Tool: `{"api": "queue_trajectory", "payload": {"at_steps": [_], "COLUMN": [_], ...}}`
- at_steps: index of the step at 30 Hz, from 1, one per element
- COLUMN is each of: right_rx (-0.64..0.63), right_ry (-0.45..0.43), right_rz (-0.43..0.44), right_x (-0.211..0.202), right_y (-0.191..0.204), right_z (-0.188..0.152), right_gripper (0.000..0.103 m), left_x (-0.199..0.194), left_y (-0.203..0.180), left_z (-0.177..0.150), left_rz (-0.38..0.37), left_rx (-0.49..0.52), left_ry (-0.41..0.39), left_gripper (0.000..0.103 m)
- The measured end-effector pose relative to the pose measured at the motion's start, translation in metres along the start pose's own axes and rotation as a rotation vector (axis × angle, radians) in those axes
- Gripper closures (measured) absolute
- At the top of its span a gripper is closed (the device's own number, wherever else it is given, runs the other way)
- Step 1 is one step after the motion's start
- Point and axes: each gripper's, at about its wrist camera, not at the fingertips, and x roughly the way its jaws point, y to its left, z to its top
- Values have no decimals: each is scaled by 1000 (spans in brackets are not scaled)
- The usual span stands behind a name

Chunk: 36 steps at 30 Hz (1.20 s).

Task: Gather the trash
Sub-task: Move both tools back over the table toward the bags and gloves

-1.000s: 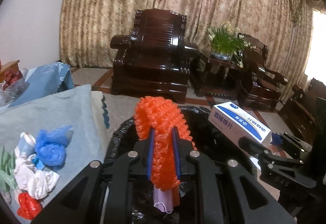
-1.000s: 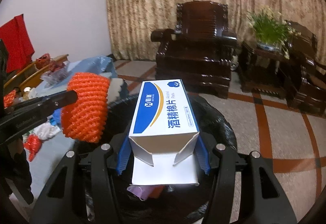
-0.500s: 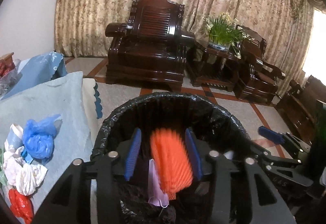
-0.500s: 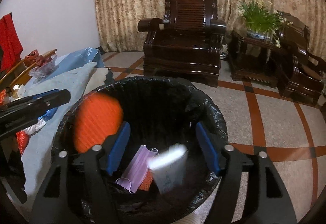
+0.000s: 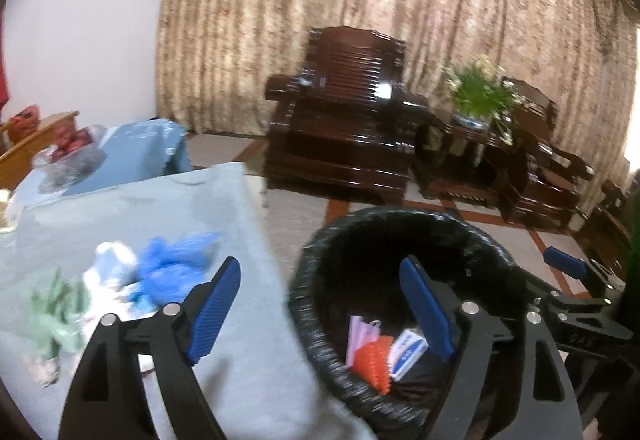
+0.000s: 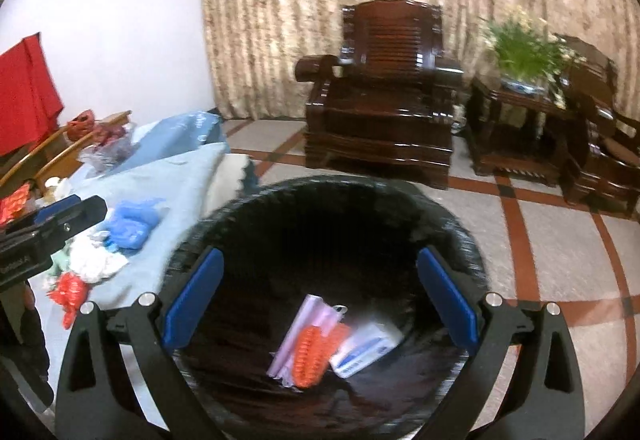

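Observation:
A trash bin lined with a black bag (image 5: 400, 216) (image 6: 320, 186) stands on the floor beside the table. Inside lie an orange foam net (image 5: 376, 358) (image 6: 310, 356), a white and blue box (image 5: 408, 352) (image 6: 366, 350) and a purple face mask (image 5: 358, 332) (image 6: 304, 324). My left gripper (image 5: 320, 304) is open and empty, over the gap between the table edge and the bin rim. My right gripper (image 6: 320, 298) is open and empty above the bin mouth. More trash lies on the table: a blue plastic bag (image 5: 172, 272) (image 6: 130, 222), white wads (image 6: 94, 260), green scraps (image 5: 56, 316) and a red net (image 6: 68, 290).
The table wears a light blue cloth (image 5: 132, 208). A bag of red fruit (image 5: 68, 156) sits at its far end. Dark wooden armchairs (image 5: 340, 120) and a side table with a potted plant (image 5: 480, 96) stand on the tiled floor before a curtain.
Both grippers opened and dropped their loads: the orange net and the box fell into the bin and lie at its bottom. The left gripper has swung left toward the table.

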Motion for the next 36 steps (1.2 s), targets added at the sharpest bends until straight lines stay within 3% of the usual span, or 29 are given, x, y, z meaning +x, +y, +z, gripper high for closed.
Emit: {"api": "queue_trajectory", "payload": {"at_steps": [14,22,36], "right_rx": [-137,-211,-273], "right_ry": [-2,30,134], "right_rz": [227,326,387], "right_x": [5,22,87], "right_y": [122,186,257], "right_z": [5,-1,-22], "right_gripper": [8,8,8], "left_x": [-71,-91,-87], "left_y": [106,158,204], "left_z": [-43,-67,-98], "left_rz": [275,404,473], "left_rx": [-109,-167,-222], "left_ry": [-22,-10,46], "left_gripper": [22,22,22]}}
